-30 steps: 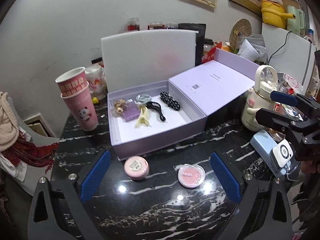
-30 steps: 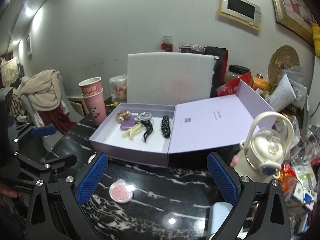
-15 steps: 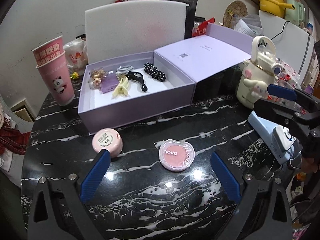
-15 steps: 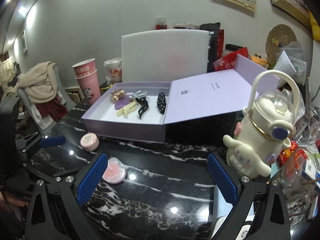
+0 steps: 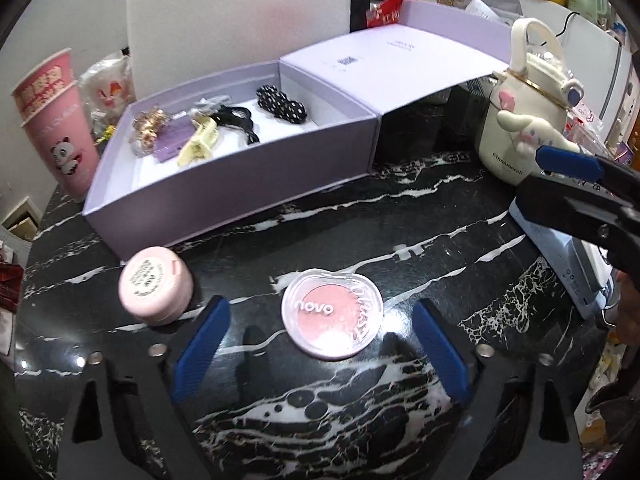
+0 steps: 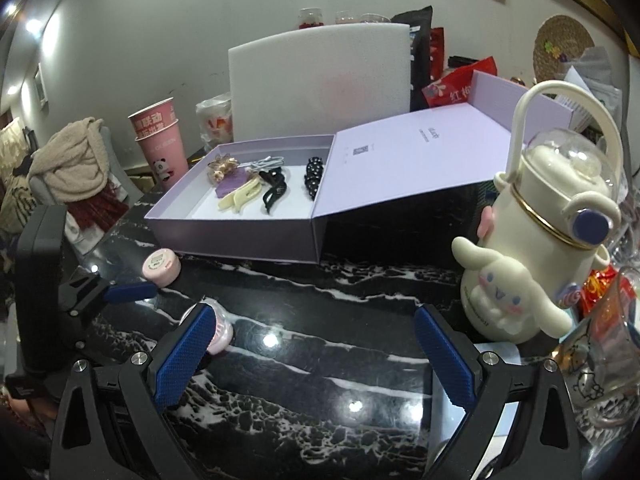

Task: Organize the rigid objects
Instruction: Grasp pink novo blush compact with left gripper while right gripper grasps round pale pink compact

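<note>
The left claw [image 5: 320, 344] stands over the black marbled counter [image 5: 400, 216] at the lower centre of the left wrist view. Its jaws have just been closing, yet they remain spread. The round pink blush compact [image 5: 332, 314] lies flat between them, and neither blue pad touches it.

A pink lidded jar [image 5: 156, 290] sits just beside the left pad, at the lower left of that view. The open lavender box [image 5: 224, 204] occupies the upper middle of the frame and already holds hair clips [image 5: 240, 128] along its far side.

The right claw [image 6: 316, 356] is spread and holds nothing. Bare counter lies between its pads, and a white character bottle [image 6: 532, 260] stands at the right of its view.

Assessment: the step in hand appears to be the pickup of the compact for the box.

- The compact is low and smooth, so the pads should drop until they meet its rim, not its domed lid.
- Centre the compact between the pads before closing, or it may skate across the glossy counter.
- Keep the left pad clear of the jar.
- Lift straight up before crossing the box wall.
</note>
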Available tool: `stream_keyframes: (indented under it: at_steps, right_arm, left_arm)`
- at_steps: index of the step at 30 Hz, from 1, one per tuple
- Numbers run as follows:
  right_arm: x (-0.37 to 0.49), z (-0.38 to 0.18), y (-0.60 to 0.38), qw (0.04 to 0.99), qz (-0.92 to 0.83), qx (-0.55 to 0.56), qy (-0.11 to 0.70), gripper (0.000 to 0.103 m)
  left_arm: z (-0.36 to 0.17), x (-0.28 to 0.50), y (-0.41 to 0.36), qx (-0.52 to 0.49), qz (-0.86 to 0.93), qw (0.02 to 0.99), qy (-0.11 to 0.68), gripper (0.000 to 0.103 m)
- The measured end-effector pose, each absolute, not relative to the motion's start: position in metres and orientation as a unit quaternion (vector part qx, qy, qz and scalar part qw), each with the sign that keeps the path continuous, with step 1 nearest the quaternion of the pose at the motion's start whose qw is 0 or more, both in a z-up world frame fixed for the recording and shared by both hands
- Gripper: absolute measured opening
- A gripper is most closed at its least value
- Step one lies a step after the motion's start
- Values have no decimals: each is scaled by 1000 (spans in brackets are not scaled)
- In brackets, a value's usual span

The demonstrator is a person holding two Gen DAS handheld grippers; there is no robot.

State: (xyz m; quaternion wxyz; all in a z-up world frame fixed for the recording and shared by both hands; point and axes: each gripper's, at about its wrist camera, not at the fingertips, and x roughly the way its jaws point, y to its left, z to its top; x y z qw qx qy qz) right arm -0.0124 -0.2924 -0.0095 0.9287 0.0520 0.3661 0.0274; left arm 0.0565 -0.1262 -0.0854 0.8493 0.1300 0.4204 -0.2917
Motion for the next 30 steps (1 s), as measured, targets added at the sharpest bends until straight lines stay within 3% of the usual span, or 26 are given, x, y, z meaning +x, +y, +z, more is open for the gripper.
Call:
stream_keyframes:
  at_steps: [7, 12, 30]
  right_arm:
    - [-2, -13, -294, 925, 30, 54, 374, 101]
    - [4, -16, -291, 923, 32, 52, 381, 101]
    - [28, -42, -246, 906, 88, 46, 412, 101]
  left_arm:
    - [-96, 56, -137, 148, -300, 842, 423, 76]
    - [-95, 53, -138, 143, -311, 847, 407, 55]
    - [-93, 46, -48, 101, -218, 872, 427, 55]
